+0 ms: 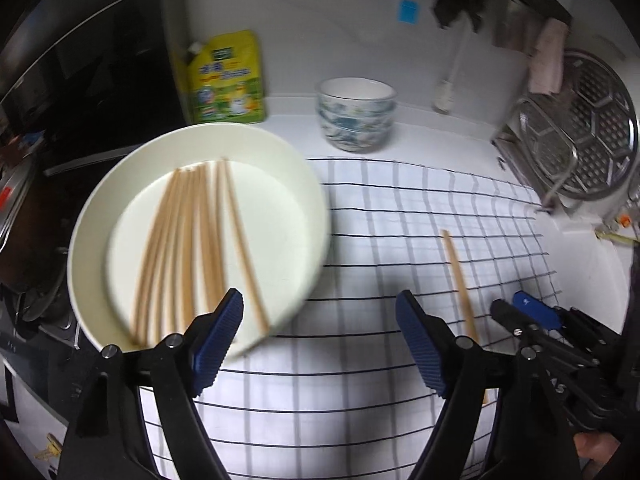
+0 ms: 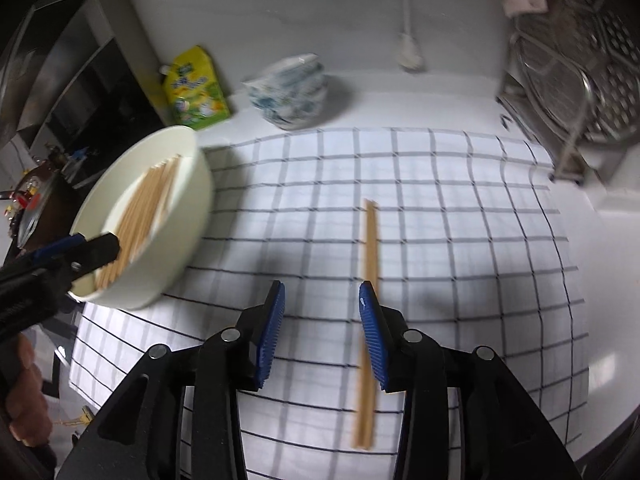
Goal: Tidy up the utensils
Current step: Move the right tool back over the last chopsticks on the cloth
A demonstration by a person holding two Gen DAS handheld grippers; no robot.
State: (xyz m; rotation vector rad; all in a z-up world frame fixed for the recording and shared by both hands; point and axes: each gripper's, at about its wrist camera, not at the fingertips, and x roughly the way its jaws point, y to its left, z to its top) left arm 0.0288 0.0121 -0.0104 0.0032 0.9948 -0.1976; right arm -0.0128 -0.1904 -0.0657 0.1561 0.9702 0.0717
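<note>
Chopsticks: bundle [image 1: 192, 248] in cream plate [image 1: 304, 208], frame left; pair [image 2: 369, 312] on checked cloth [image 2: 460, 240].
Left gripper [image 1: 320, 344]: jaws wide apart, empty.
Right gripper [image 2: 322, 332]: jaws partly apart, empty.

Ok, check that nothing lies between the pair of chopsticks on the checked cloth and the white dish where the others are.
Nothing visible does. The chopstick pair lies alone on the checked cloth, and only bare cloth separates it from the white dish. The patterned bowl and yellow pouch sit behind, off that path.

Both wrist views tilt steeply down, close over the checked cloth [image 1: 400, 208]; they share the chopstick bowl [image 2: 188, 216] and lone chopstick pair [image 2: 370, 264].
</note>
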